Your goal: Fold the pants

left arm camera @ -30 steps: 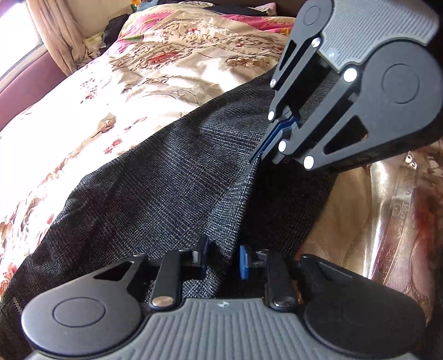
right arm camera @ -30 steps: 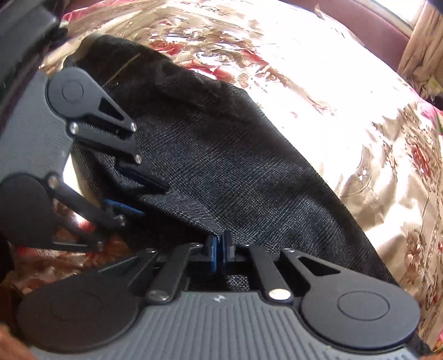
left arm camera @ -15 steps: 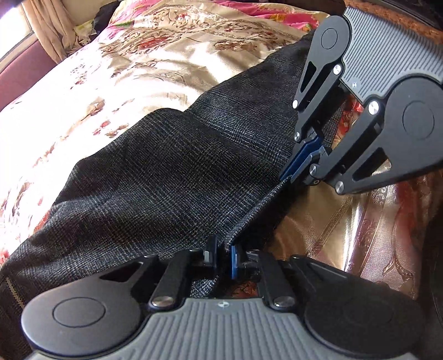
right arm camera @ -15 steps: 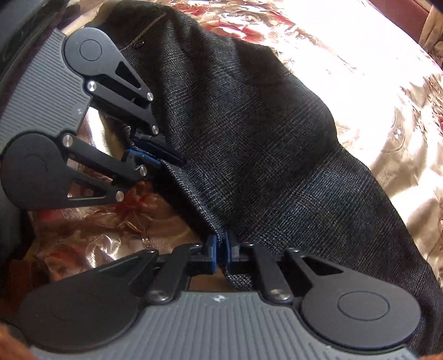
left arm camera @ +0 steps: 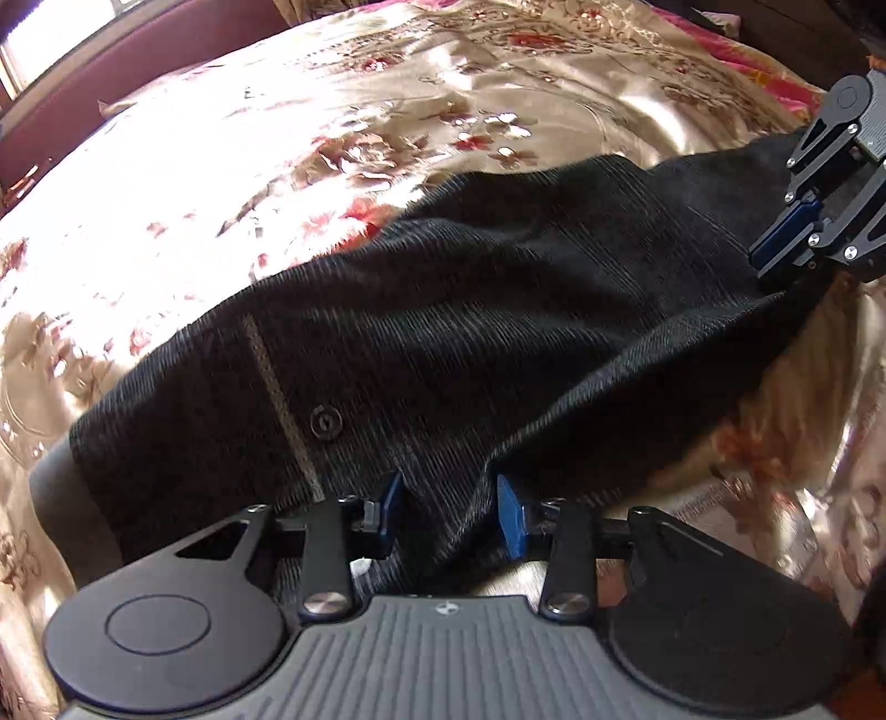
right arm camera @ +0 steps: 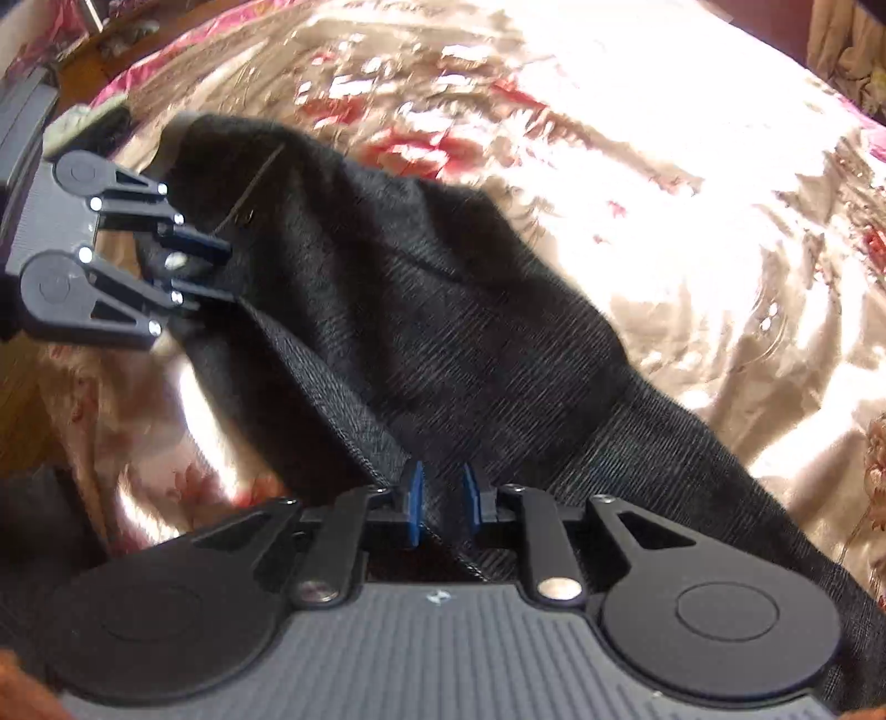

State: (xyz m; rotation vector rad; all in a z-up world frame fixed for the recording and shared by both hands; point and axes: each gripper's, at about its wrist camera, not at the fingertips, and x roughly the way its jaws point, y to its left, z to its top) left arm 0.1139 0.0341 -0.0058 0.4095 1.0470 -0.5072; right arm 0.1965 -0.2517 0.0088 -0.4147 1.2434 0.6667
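Dark grey checked pants (left arm camera: 443, 354) lie stretched along the near edge of a bed, with a button (left arm camera: 325, 422) and pocket seam showing near the waist. My left gripper (left arm camera: 448, 509) sits at the waist end, jaws parted, with a fold of fabric between the blue pads. My right gripper (right arm camera: 440, 501) is at the other end, jaws slightly parted around the folded edge of the pants (right arm camera: 421, 332). Each gripper shows in the other's view: the right (left arm camera: 786, 243) and the left (right arm camera: 210, 271).
The bed is covered by a shiny gold bedspread with red flowers (left arm camera: 387, 138), also in the right wrist view (right arm camera: 692, 194). A dark maroon bed frame (left arm camera: 111, 72) runs along the far side. Curtains (right arm camera: 847, 39) hang at the far corner.
Both grippers have moved apart along the pants, stretching them out. Both sets of jaws, shut on the fabric edge before, have opened.
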